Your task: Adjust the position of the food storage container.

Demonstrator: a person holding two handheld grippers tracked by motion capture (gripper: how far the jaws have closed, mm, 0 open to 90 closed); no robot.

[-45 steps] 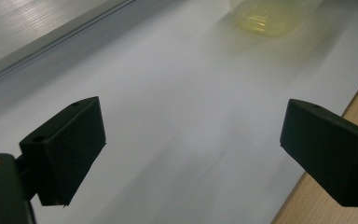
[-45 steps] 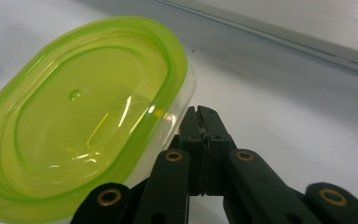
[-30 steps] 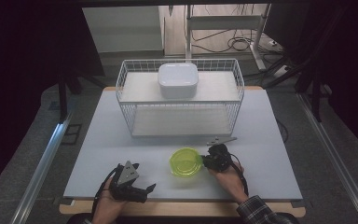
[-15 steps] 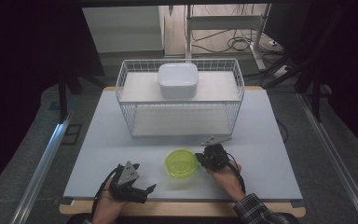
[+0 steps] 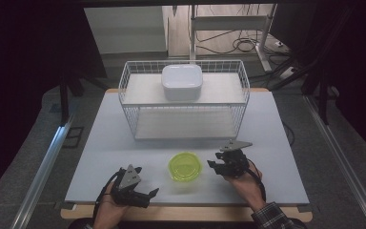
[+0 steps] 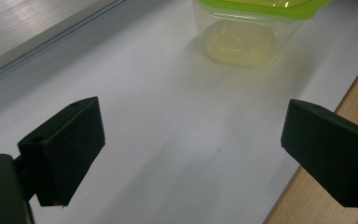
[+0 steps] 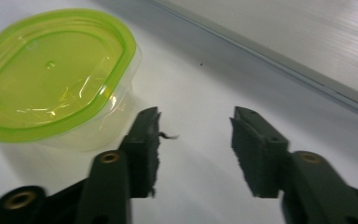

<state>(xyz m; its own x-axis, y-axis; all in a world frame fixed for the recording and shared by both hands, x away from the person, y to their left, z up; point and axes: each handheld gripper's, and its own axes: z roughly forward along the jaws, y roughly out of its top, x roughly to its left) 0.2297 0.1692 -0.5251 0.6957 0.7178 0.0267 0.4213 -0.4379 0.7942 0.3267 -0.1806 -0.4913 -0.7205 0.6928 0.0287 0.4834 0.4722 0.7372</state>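
Standing by the pale grey table [image 5: 124, 143], I saw a small clear plastic container with a lime-green lid [image 5: 187, 166] near its front edge, between the two tools. The right hand-held gripper [image 5: 219, 168] lay just beside it, jaws spread and empty; the left hand-held gripper [image 5: 148, 194] rested farther off, jaws wide apart. The tub looked light, thin-walled and slick, so I judged the stiff lid rim the safest place to pinch. Behind stood a white wire basket [image 5: 128, 102] holding a white square bowl [image 5: 181, 82].

Dim surroundings, evenly lit table [image 5: 124, 143]; gripper views slightly blurred.
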